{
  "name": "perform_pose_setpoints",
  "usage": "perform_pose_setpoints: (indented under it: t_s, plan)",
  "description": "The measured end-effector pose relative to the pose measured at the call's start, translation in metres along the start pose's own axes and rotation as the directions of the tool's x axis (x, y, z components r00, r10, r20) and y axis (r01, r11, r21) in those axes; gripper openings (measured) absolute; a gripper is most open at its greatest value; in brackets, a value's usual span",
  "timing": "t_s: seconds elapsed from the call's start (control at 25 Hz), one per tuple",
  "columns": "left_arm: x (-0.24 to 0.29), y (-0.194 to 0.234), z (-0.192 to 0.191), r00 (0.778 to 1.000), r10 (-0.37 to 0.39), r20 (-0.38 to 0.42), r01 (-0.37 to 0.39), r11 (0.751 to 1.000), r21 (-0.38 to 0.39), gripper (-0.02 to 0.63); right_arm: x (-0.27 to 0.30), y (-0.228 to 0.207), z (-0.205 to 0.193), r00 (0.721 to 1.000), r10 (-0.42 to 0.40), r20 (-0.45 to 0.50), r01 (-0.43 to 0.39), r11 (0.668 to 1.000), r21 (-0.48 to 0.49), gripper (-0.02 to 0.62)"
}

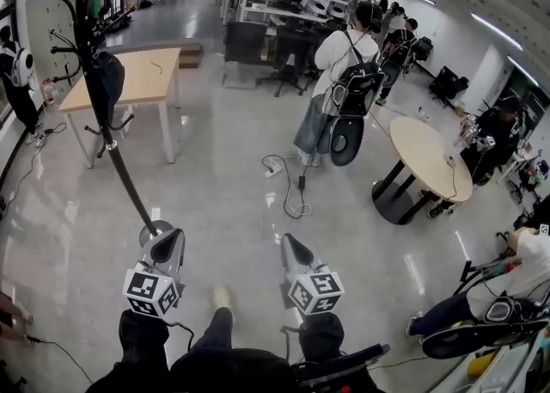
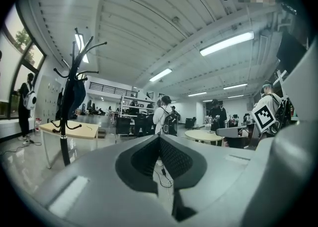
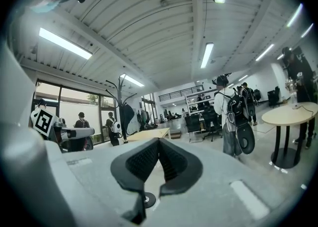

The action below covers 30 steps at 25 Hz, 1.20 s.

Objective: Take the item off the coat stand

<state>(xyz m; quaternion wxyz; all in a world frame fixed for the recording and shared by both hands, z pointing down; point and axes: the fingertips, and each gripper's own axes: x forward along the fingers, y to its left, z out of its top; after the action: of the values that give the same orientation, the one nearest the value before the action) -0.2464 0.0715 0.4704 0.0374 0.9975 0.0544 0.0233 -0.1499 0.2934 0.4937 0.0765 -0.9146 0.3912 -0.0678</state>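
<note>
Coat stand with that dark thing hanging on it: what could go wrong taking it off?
The dark item hangs among the coat stand's curved hooks; a sideways tug might snag it and tip the stand. A loose cable lies on the floor ahead, a possible trip hazard. The left gripper and right gripper are both shut and empty; they must open first.

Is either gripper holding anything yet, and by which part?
Nothing is held. The left gripper and right gripper both have jaws together and empty; the dark item hangs on the black coat stand.
</note>
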Motion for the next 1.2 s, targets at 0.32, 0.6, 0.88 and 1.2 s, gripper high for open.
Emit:
perform_pose_setpoints:
  t_s: [0.32,0.6,0.88,1.2]
  plan:
    - [0.075,0.029,0.005,0.999,-0.035,0.024,0.036,0.999,-0.008,0.003,0.060,-0.032,0.014,1.000,-0.017,0.000,0.017,0.999,-0.033,0.002]
    - [0.144,0.073,0.013,0.999,-0.036,0.023,0.036,0.999,-0.014,0.003,0.140,-0.057,0.028,1.000,-0.005,0.000,0.005,0.999,-0.031,0.002]
    - [0.205,0.113,0.031,0.999,-0.024,0.038,0.024,1.000,0.000,0.003,0.210,-0.084,0.041,1.000,0.004,0.008,-0.004,1.000,0.029,0.002]
    - [0.245,0.138,0.038,0.999,-0.025,0.038,0.025,1.000,0.009,0.003,0.262,-0.098,0.051,1.000,0.017,0.021,-0.017,1.000,0.019,0.002]
